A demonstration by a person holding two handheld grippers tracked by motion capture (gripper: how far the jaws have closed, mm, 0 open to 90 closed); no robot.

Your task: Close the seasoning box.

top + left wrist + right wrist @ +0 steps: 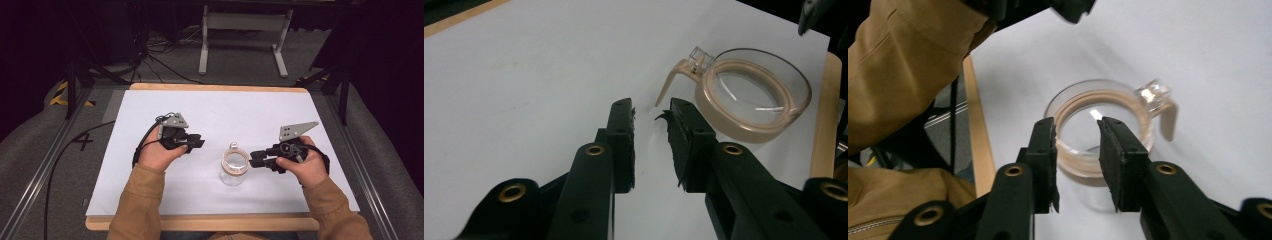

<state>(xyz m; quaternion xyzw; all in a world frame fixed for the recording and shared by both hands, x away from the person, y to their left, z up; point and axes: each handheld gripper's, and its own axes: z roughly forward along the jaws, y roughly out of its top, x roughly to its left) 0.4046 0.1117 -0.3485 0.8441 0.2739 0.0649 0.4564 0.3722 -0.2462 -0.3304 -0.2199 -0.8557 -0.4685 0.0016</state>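
A clear glass jar [234, 167] with a tan seal ring around its open mouth and a small clip at its far side stands upright on the white table top [225, 107]. My left gripper [200, 141] hovers to the jar's left, open, nothing between its jaws. In the left gripper view the jar [744, 127] lies ahead and to the right of my left gripper [651, 107]. My right gripper [252, 159] is at the jar's right side, open. In the right gripper view my right gripper [1075, 122] sits just over the near rim of the jar [1108, 96], without touching it.
The table top has a wooden edge [200, 222] at the front. A white metal frame [245, 30] and cables lie on the floor behind the table. A tan sleeve [908, 60] of the left arm crosses the right gripper view.
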